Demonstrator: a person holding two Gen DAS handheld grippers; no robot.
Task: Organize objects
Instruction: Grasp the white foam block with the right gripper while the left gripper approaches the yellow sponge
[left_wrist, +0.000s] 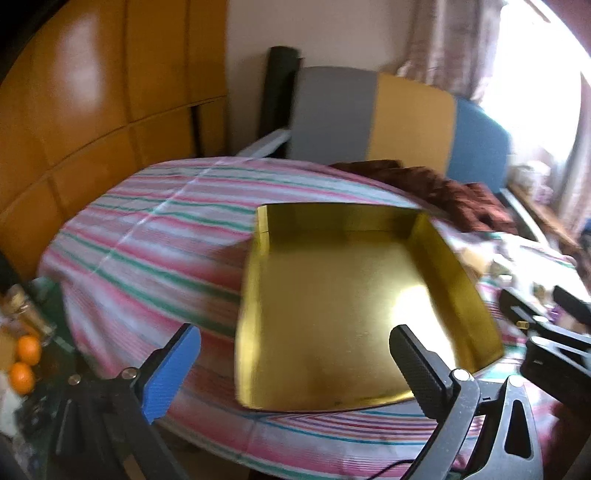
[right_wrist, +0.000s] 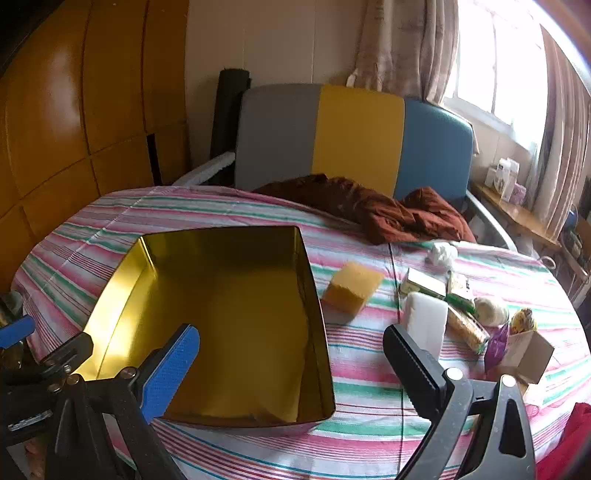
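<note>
An empty gold tin box (left_wrist: 332, 310) (right_wrist: 229, 314) sits on the striped tablecloth (left_wrist: 147, 236) (right_wrist: 369, 369). My left gripper (left_wrist: 295, 354) is open and empty, near the box's front edge. My right gripper (right_wrist: 291, 354) is open and empty, over the box's front right corner. Right of the box lie a yellow sponge (right_wrist: 352, 286), a white block (right_wrist: 424, 321), a small green-and-gold box (right_wrist: 424, 284), a white crumpled ball (right_wrist: 441, 254), a cracker packet (right_wrist: 467, 328), a pale ball (right_wrist: 491, 312) and a small open carton (right_wrist: 524, 349).
A brown cloth (right_wrist: 388, 210) (left_wrist: 443, 188) lies at the table's far side, before a grey, yellow and blue chair back (right_wrist: 354, 140). Two oranges (left_wrist: 24, 360) and a jar (left_wrist: 26, 310) sit left of the table. The right gripper (left_wrist: 554, 332) shows at the left wrist view's right edge.
</note>
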